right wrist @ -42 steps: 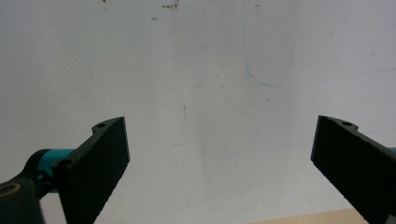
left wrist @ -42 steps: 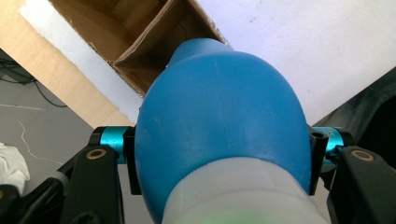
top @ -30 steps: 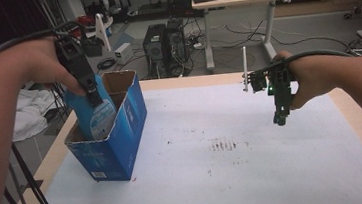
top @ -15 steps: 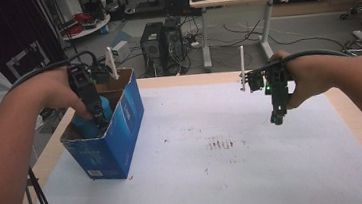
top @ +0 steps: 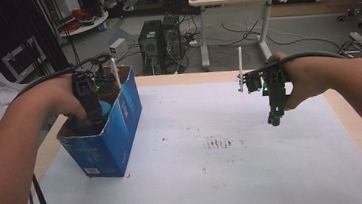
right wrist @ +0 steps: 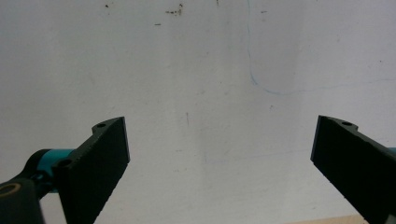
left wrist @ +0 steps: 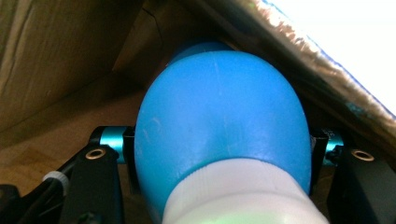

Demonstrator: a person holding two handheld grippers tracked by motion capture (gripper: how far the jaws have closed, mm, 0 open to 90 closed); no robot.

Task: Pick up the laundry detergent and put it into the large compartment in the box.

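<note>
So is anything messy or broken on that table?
A little. The white table cover has a patch of small brownish specks near its middle, like dried stains, and a faint blue pen line. The blue cardboard box has a ragged, worn top edge. Nothing is spilled or tipped over.

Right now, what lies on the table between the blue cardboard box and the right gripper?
Only bare white table cover, with a patch of small brown specks nearer the right gripper, as the high view shows; the blue cardboard box stands at the left.

High view: above the near edge, facing forward-down over the white paper-covered table [top: 216, 179].
Left gripper view: close inside the blue cardboard box [top: 116, 133].
Right gripper view: near, facing the same table [right wrist: 196, 70].
</note>
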